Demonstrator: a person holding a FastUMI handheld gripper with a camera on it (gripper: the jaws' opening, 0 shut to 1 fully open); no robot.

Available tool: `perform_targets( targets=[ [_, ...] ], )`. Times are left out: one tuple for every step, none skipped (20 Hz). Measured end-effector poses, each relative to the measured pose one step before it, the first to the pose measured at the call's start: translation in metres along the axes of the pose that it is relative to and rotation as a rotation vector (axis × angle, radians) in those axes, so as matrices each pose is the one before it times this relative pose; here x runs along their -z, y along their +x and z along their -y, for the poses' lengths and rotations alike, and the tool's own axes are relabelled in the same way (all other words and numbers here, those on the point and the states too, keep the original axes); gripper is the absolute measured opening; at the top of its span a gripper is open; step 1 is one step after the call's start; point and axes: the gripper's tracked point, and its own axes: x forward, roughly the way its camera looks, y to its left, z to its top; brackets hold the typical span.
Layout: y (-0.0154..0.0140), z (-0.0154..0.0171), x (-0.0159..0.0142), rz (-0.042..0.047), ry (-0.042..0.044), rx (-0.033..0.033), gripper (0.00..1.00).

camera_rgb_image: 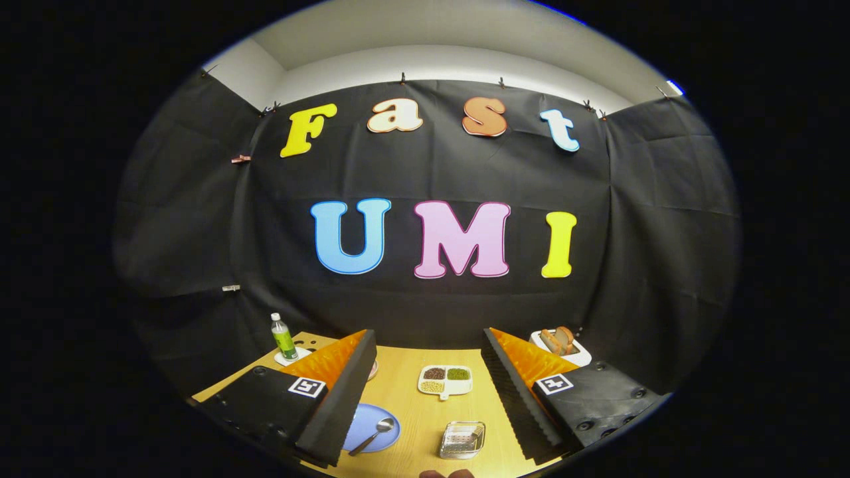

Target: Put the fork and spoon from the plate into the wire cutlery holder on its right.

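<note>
I am looking along my tool (428, 382), whose two fingers stand wide apart and hold nothing, raised well above a pale wooden worktop (412, 425). Below and between the fingers, close to the left one, sits a blue plate (373, 439), partly hidden behind that finger. A spoon (373, 435) lies across the plate, bowl pointing away and to the right, handle running back toward the left finger. I cannot make out the fork; it may lie behind the left finger. Just to the right of the plate, apart from it, stands the wire cutlery holder (462, 439), seen from above, and I cannot tell what, if anything, is already in it. Farther off between the fingers is a white divided dish (445, 380) of grains. A green bottle (283, 338) stands beyond the left finger, and a white tray of bread (562, 345) beyond the right. My judgement is that the reach for the spoon has not begun. To do it well, I would lower the tool over the handle, turn the fingers so they straddle it crosswise, and close near mid-handle so the spoon hangs level.
</note>
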Motion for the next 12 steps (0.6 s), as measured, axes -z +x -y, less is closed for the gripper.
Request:
perform_targets(
  targets=[
    [0.00255, -0.00197, 0.00184, -0.00768, 0.00718, -0.00364, 0.99],
    [0.00287, -0.00303, 0.00261, -0.00756, 0.00393, -0.00598, 0.99],
    [0.00307, -0.00250, 0.00459, -0.00982, -0.00100, -0.00143, 0.99],
    [0.00285, -0.00361, 0.00469, -0.01157, 0.00087, -0.00654, 0.99],
    [0.00369, -0.00651, 0.00403, -0.00888, -0.00093, -0.01161, 0.99],
    [0.00424, -0.00397, 0.00547, -0.01393, -0.00532, -0.00546, 0.99],
    [0.00458, -0.00338, 0.00712, -0.01735, -0.00593, -0.00661, 0.99],
    [0.00550, -0.00501, 0.00959, -0.02282, -0.00438, -0.00778, 0.99],
    [0.00472, -0.00315, 0.00755, -0.02065, -0.00399, -0.00539, 0.99],
    [0.00536, -0.00382, 0.00979, -0.02663, -0.00609, -0.00695, 0.99],
    [0.00557, -0.00439, 0.01140, -0.03091, -0.00386, -0.00697, 0.99],
    [0.00618, -0.00570, 0.01203, -0.03128, -0.00499, -0.01066, 0.99]
  ],
)
